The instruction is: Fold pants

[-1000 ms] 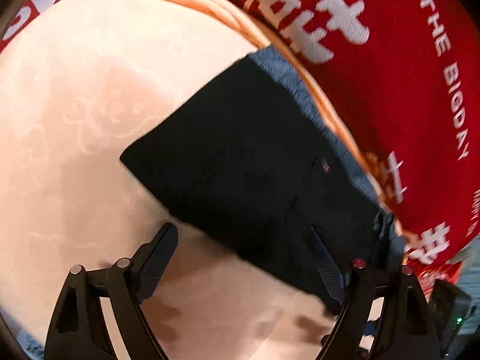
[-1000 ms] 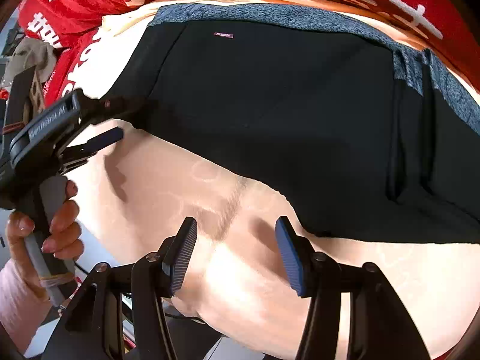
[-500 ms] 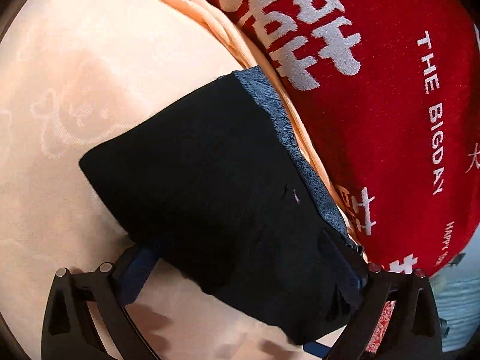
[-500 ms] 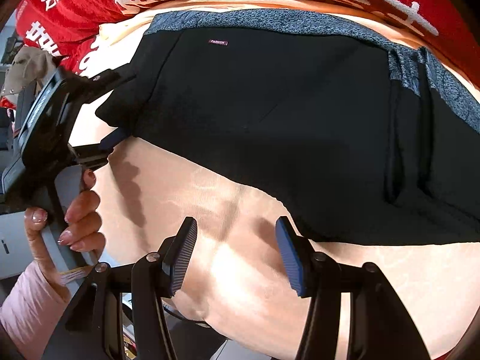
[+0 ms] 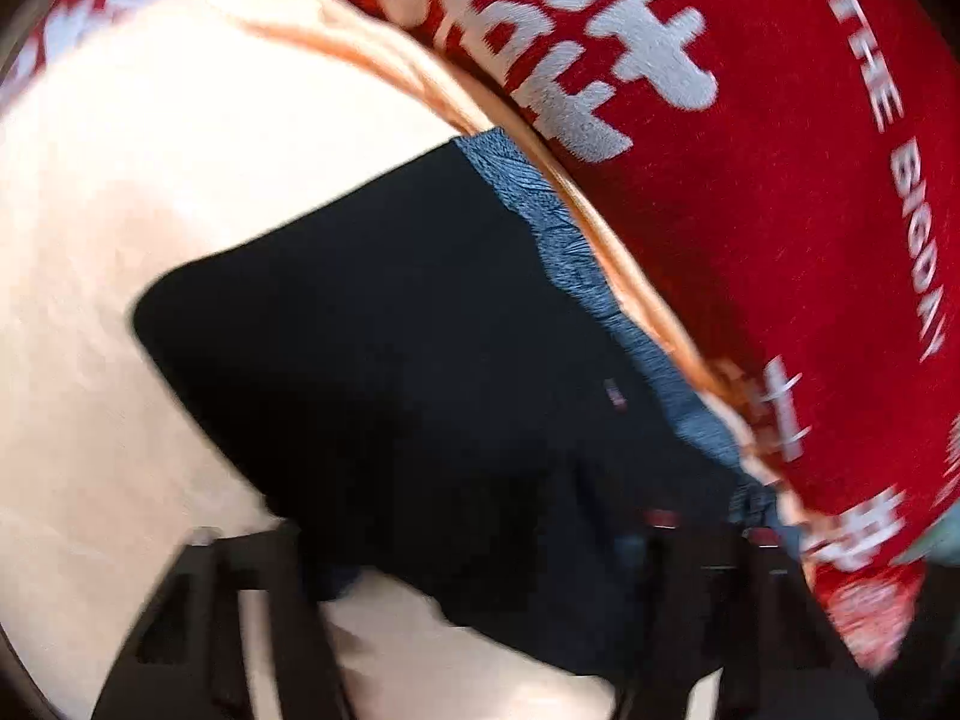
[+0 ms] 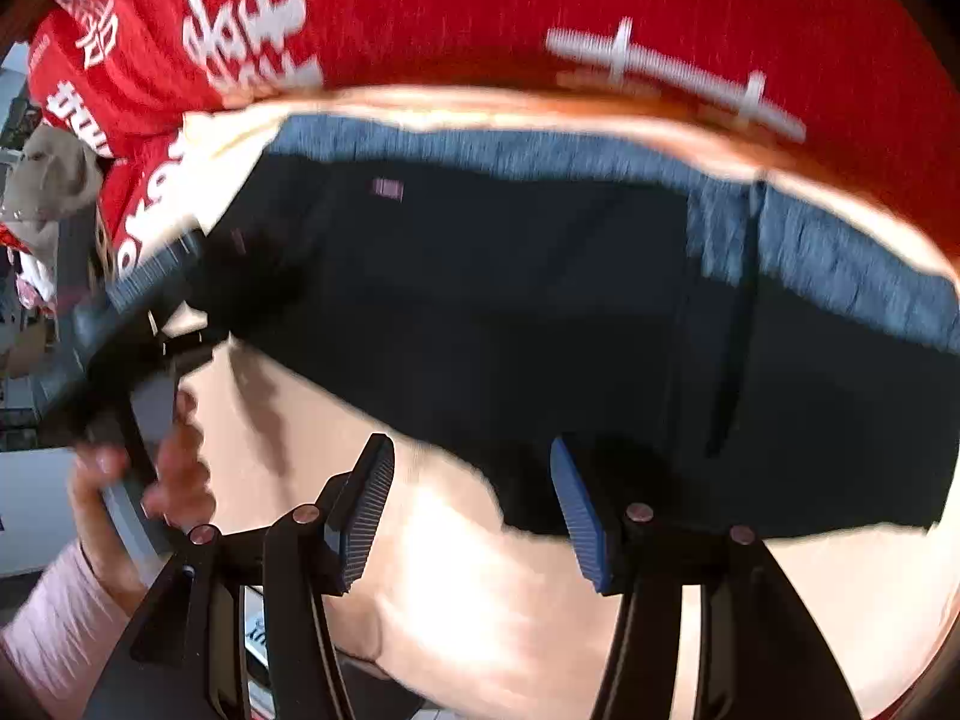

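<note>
Between the closing jaws of the left gripper [image 5: 480,588] sits the near edge of the black pants [image 5: 420,360]. The right gripper [image 6: 474,510] is released, just short of them; their grey waistband [image 6: 540,150] runs crosswise beyond, along the red blanket [image 6: 540,12].

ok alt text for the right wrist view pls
Black pants with a grey-blue waistband lie on a peach sheet; the right gripper hovers open at their near edge. At left, the left gripper, in a person's hand, is closing on a corner.
</note>
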